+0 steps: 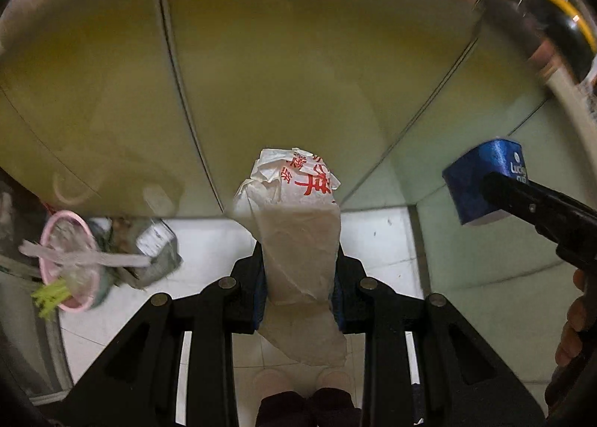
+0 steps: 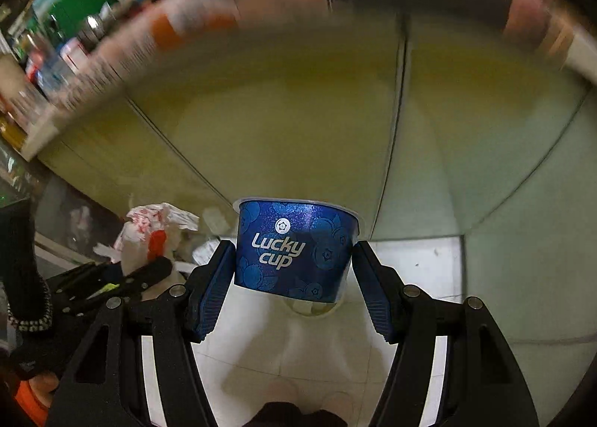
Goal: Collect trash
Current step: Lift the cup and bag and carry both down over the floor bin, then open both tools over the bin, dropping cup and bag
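I see yellow-green cabinet doors [image 1: 298, 65] filling the far view, white floor tiles [image 2: 414, 263] near, and a cluttered, blurred shelf [image 2: 67, 28] at far left.

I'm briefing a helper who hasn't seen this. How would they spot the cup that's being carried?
Start at the yellow-green cabinet doors above the white tiled floor. In front of them, the right gripper holds a blue cup by its sides. Unlike the crumpled white paper bag with red print in the left gripper, it is rigid, glossy and reads "Lucky cup".
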`<state>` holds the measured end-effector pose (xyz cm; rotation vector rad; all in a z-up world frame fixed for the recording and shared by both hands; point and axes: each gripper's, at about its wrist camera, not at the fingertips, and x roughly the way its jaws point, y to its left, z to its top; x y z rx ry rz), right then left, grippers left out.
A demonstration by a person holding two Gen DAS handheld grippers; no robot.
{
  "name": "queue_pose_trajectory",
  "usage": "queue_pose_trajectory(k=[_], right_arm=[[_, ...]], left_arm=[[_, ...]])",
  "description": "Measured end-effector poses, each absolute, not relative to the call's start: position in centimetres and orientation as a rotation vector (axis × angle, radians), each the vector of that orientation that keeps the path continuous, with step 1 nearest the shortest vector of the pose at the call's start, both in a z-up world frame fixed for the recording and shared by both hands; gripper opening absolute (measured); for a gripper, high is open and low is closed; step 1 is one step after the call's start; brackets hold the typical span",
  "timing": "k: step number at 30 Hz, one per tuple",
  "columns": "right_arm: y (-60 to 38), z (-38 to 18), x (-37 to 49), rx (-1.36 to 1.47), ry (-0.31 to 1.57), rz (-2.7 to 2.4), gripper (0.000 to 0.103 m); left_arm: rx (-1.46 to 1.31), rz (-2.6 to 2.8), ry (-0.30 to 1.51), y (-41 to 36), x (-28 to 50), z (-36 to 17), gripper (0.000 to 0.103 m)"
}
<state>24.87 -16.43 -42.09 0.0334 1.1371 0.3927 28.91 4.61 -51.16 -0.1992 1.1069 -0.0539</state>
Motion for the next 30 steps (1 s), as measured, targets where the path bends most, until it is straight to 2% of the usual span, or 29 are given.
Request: queue_pose_trajectory(k=[8, 14, 19, 22, 28, 30], right_arm=[[-16.4, -58.4, 26.8, 0.053, 1.194, 0.401, 0.061], [-15.9, -66.2, 27.5, 0.053, 1.252, 0.415, 0.061], [-14.9, -69.4, 27.5, 0.009, 1.290, 0.460, 0.061], [-14.5, -70.0, 27.8, 0.007, 1.294, 0.463, 0.061], [-15.4, -69.8, 28.1, 0.057, 1.331, 0.459, 0.061], [-15.7, -68.9, 27.9, 0.059, 1.322, 0.453, 0.061]], left_arm=[[-0.252, -0.100, 1.211, 4.3, 32.1, -68.3, 0.028], [-0.274, -0.135, 1.264, 4.5, 34.3, -76.6, 0.028], [-0.260, -0.152, 1.267, 4.1, 35.3, -79.6, 0.030], [-0.257, -0.147, 1.282, 3.8, 35.9, -80.2, 0.041], [-0.278, -0.160, 1.288, 3.9, 36.2, -79.1, 0.046], [-0.278, -0.172, 1.286, 3.8, 36.0, -78.2, 0.053]])
